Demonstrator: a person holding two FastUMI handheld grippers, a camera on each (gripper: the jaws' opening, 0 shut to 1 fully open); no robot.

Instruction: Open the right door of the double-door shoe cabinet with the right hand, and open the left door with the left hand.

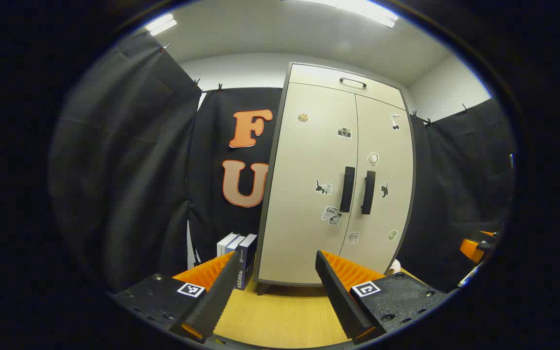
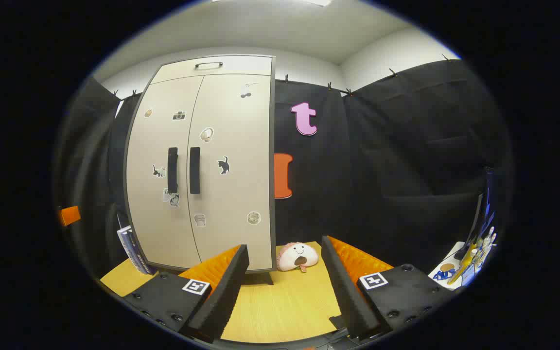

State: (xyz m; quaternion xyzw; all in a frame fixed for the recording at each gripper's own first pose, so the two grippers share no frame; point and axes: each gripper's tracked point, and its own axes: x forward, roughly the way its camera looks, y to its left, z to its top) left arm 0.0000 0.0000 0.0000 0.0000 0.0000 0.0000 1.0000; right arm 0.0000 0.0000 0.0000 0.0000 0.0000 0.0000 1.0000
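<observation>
Facing shut cabinet (image 1: 338, 180) | both claws — left (image 1: 275, 272), right (image 2: 285, 267) — wide open, empty | right handle (image 2: 195, 170) at 11 o'clock | risk: hooking the neighbouring left handle (image 2: 172, 170)

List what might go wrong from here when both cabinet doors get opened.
1. The left handle and right handle stand close together, so a wide-open left claw or right claw may hook the wrong one or both.
2. The plush toy lies by the cabinet's right corner; the swinging right door may knock it.
3. The boxes lean near the left door side and may block its swing.
</observation>
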